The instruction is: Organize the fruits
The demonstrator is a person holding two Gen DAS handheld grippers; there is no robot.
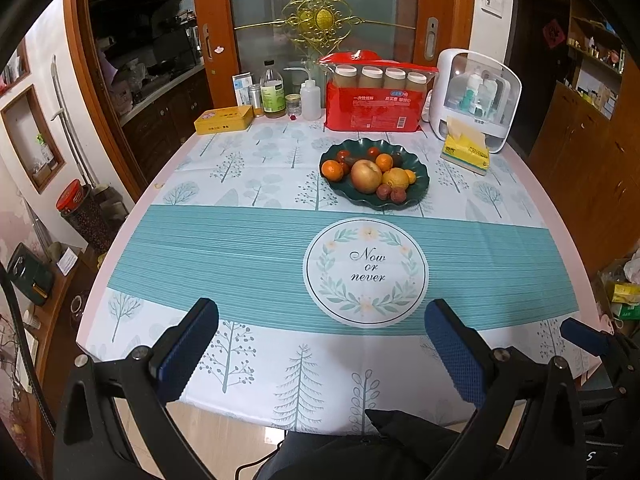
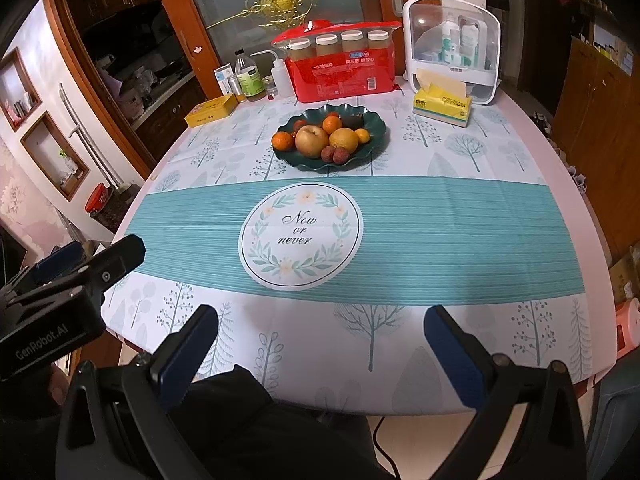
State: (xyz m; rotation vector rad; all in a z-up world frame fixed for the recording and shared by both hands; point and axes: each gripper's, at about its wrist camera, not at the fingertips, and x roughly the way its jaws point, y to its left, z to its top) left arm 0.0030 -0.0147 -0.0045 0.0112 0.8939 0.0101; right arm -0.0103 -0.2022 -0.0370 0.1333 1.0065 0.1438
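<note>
Table under a white-and-teal tree-print tablecloth (image 1: 248,248) with a round "Now or never" wreath emblem (image 1: 366,272). Behind it a wood-framed frosted-glass sliding door (image 1: 352,4) with a gold filigree ornament (image 1: 318,20). Left: dim kitchen through the doorway (image 1: 148,52), white wall with 2 wood-framed niches (image 1: 34,136). Right: brown wooden cabinets (image 1: 584,148). Pale glossy floor (image 1: 224,436).

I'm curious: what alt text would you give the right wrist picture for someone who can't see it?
A dark green plate of fruit sits on a tree-patterned tablecloth, beyond the open right gripper, which holds nothing. The left gripper shows at the left edge; a red package and tissue box stand behind the plate.
</note>
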